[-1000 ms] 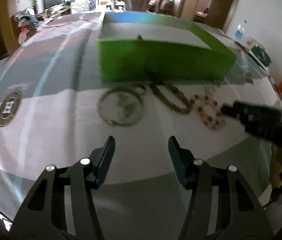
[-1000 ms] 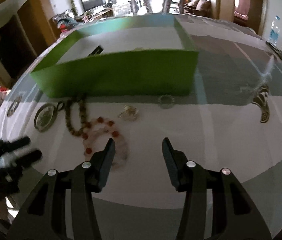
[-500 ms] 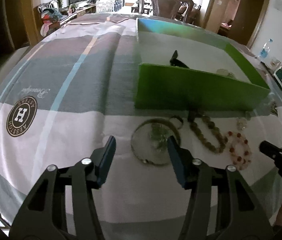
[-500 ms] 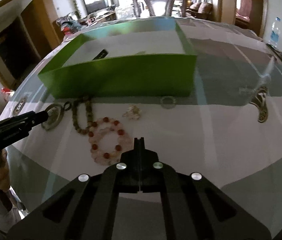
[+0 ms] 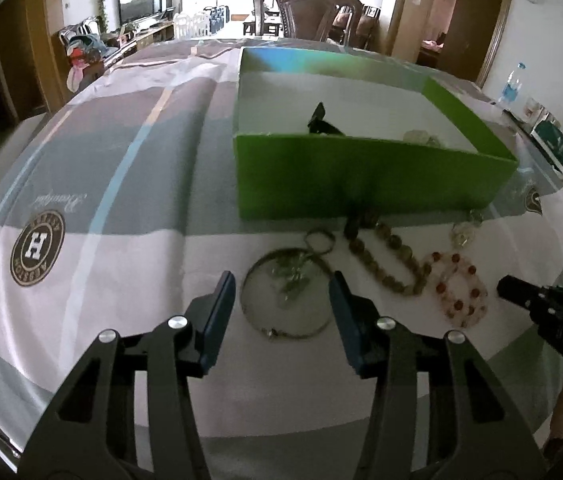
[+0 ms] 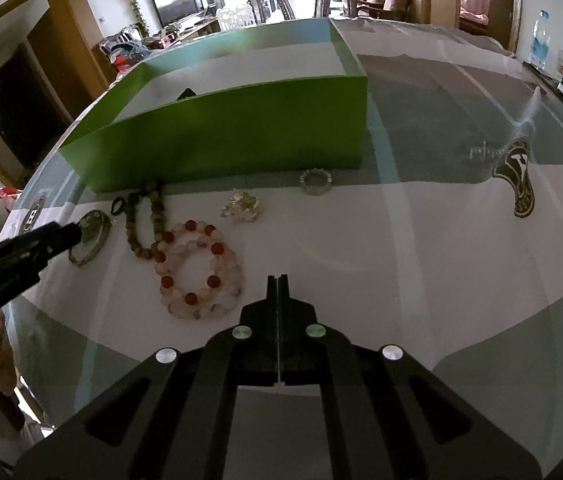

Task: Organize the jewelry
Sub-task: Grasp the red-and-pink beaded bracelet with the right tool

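Two grippers: my right gripper [image 6: 277,282] has just clamped shut on nothing, the pink-and-red beaded bracelet [image 6: 197,274] lying just left, while my left gripper [image 5: 281,300], parted, now frames the round metal bangle [image 5: 287,300].

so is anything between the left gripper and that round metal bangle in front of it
Nothing visible. The left gripper hangs open with the bangle lying on the tablecloth straight ahead between its fingers. The brown bead string lies off to the right, and the green box stands behind the bangle.
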